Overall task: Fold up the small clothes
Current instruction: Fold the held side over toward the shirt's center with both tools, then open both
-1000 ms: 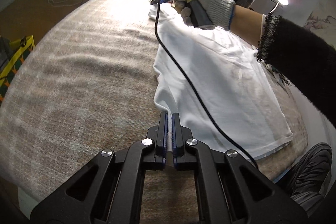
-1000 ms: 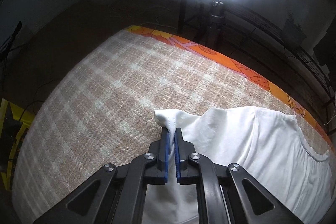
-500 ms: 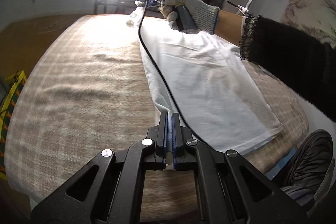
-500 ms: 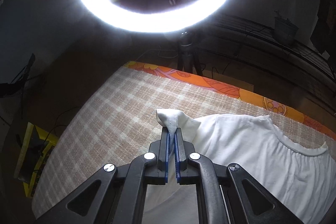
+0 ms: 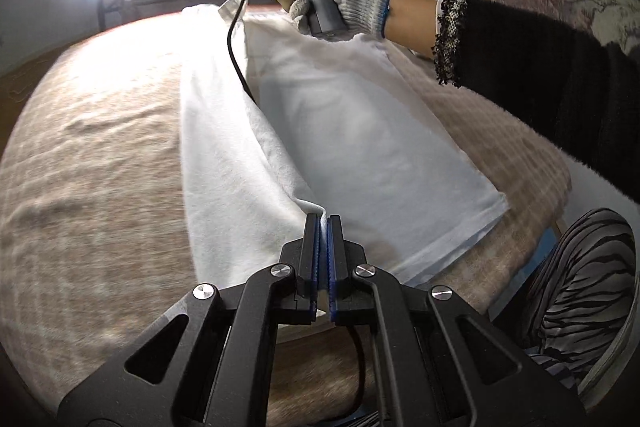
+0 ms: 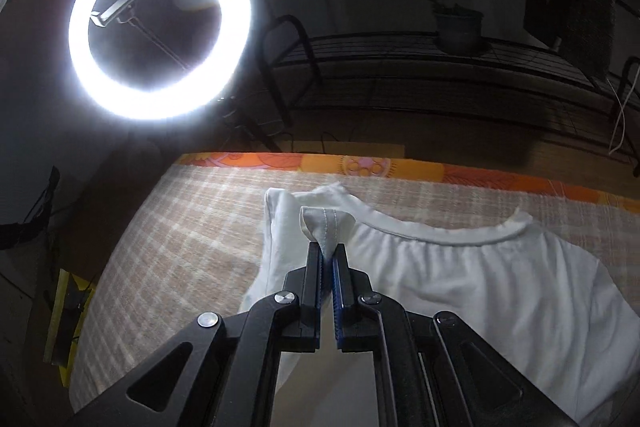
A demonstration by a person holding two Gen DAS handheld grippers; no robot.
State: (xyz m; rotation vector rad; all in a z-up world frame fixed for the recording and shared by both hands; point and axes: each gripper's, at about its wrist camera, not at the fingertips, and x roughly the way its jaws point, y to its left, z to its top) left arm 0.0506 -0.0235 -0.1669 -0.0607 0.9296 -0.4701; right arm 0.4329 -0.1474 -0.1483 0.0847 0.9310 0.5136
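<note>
Both grippers clamped on white shirt (image 5: 360, 147). Left gripper (image 5: 322, 223) pinches hem edge between jaws; right gripper (image 6: 329, 251) pinches sleeve cuff, neckline right of jaws.

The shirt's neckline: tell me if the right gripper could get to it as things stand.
Probably not right away. The right gripper is shut on a hemmed corner of the white shirt, so it would have to let go first. Otherwise the way looks free: the neckline lies bare just beside it, with nothing across it.
</note>
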